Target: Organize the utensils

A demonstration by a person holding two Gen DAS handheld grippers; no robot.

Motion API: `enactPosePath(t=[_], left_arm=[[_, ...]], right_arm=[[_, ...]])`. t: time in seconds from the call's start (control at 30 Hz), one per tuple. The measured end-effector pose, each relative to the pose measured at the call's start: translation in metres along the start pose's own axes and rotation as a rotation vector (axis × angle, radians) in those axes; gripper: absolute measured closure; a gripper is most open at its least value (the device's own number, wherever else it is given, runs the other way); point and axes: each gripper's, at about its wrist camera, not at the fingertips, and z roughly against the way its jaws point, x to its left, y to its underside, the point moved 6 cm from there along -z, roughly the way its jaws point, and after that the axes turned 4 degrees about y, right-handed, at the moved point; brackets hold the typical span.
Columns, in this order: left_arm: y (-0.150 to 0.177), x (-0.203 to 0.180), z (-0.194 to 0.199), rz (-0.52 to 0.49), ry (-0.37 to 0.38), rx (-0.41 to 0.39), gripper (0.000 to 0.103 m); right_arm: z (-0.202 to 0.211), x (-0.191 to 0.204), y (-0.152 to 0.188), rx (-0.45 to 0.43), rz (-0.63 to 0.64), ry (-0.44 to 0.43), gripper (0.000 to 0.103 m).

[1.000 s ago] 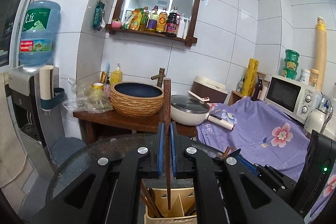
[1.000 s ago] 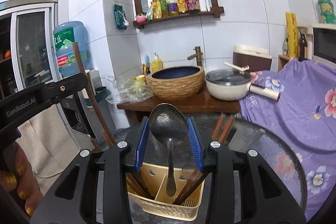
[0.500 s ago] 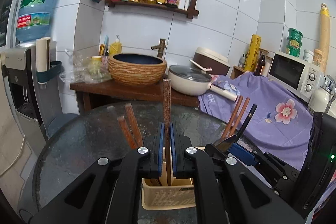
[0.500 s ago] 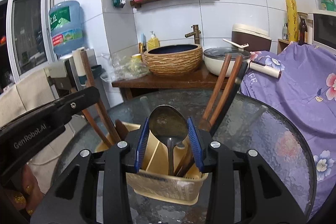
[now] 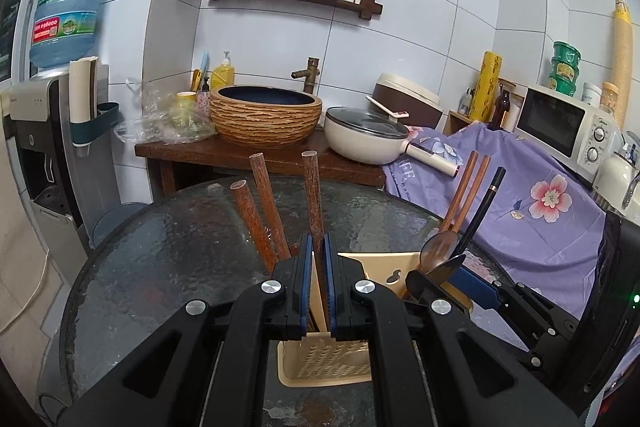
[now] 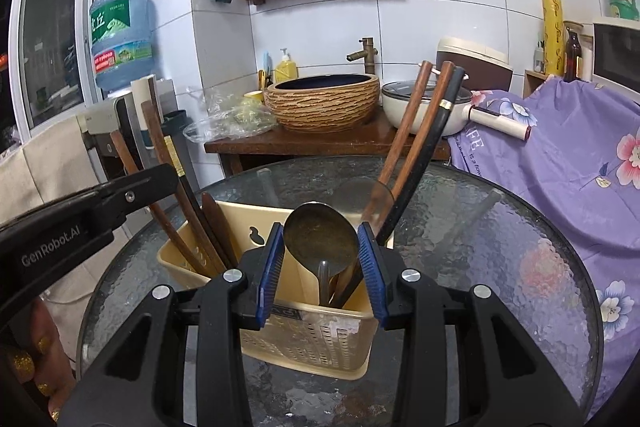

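The left gripper (image 5: 317, 259) fingers pinch a brown chopstick (image 5: 312, 199) standing in the beige basket (image 6: 312, 343). The right gripper (image 6: 322, 269) fingers are spreading around a metal spoon (image 6: 320, 237), bowl up, handle down in the basket. Other chopsticks (image 6: 416, 147) lean there. The basket sits on the glass surface (image 6: 500, 239).
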Motion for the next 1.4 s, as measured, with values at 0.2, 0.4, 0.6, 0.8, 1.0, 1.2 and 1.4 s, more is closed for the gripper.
enactPosePath(t=[0.2,0.4,0.6,0.8,1.0,1.2,1.4], left_arm=[[0.0,-0.001,0.012,-0.01,0.021,-0.006,0.084],[0.001,0.002,0.036,-0.008,0.017,-0.05,0.079],[0.013,0.007,0.061,-0.008,0.005,-0.08,0.068],[0.037,0.006,0.083,-0.023,-0.002,-0.095,0.04],[0.07,0.014,0.105,-0.024,-0.055,-0.108,0.015],[0.115,0.021,0.123,-0.017,-0.09,-0.051,0.007],[0.158,0.026,0.153,0.027,-0.11,-0.044,0.007]], right_arm=[[0.012,-0.004,0.0,-0.021,0.012,-0.018,0.055],[0.032,-0.008,0.006,-0.043,0.013,-0.037,0.051],[0.059,-0.009,0.021,-0.056,0.021,-0.046,0.045],[0.084,-0.006,0.05,-0.039,0.043,-0.065,0.038],[0.11,-0.006,0.084,-0.02,0.049,-0.063,0.024],[0.143,-0.004,0.119,-0.034,0.055,-0.057,0.01],[0.189,0.006,0.156,-0.102,0.089,-0.056,0.006]])
